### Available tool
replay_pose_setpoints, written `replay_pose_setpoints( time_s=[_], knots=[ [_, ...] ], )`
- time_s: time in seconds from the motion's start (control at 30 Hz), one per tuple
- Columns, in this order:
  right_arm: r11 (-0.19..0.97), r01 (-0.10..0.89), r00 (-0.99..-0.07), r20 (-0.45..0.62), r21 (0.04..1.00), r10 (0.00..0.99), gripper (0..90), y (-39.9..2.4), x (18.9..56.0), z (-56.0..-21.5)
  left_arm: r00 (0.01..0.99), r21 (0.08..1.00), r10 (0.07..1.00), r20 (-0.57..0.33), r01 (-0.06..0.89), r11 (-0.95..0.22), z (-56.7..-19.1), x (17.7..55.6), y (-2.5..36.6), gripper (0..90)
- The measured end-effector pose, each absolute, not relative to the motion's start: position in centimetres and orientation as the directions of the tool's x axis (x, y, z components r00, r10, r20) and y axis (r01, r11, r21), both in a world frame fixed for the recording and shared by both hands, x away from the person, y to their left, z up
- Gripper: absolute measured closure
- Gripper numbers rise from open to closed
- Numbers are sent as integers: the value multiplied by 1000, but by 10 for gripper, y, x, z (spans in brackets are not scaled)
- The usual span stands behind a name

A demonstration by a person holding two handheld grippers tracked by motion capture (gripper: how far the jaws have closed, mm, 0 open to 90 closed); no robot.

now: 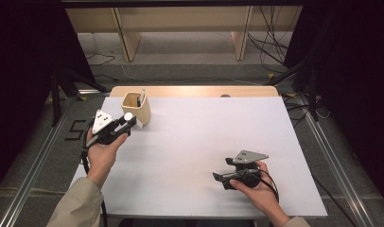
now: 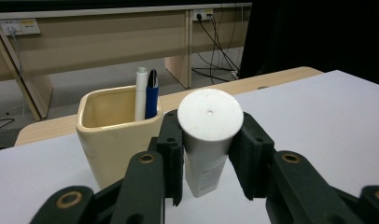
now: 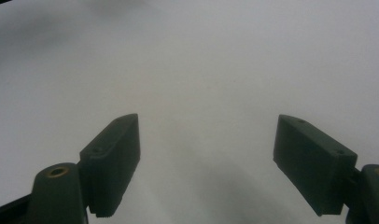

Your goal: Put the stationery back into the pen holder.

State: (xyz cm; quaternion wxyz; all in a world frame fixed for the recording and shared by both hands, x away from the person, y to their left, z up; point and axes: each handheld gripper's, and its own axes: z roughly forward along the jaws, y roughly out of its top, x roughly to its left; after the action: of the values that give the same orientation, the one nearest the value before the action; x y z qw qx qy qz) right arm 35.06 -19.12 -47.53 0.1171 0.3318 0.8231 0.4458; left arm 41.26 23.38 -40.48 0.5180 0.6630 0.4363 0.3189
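Our left gripper [image 2: 210, 158] clamps a white tube [image 2: 208, 140] just beside the cup [image 2: 114, 135] near the table's [image 1: 190, 142] far left corner. Our right gripper [image 3: 206, 163] stands wide apart, holding nothing, near the front edge.

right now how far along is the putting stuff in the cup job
Done: a white pen and a blue pen already stand in the cream cup. In hand: the left gripper clamps a white tube beside the cup. Left: the tube probably goes in next. The right gripper rests open, holding nothing.

A lab: black curtains [image 1: 20, 71], loose cables [image 1: 270, 42], bare wooden benches [image 1: 180, 23].
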Motion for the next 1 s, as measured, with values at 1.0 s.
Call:
replay_pose_setpoints(
  time_s=[1.0],
  knots=[
    [383,442,-752,103,811,651,239,-191,351,-476,385,968,923,-20,239,-78,-398,431,240,667]
  ],
)
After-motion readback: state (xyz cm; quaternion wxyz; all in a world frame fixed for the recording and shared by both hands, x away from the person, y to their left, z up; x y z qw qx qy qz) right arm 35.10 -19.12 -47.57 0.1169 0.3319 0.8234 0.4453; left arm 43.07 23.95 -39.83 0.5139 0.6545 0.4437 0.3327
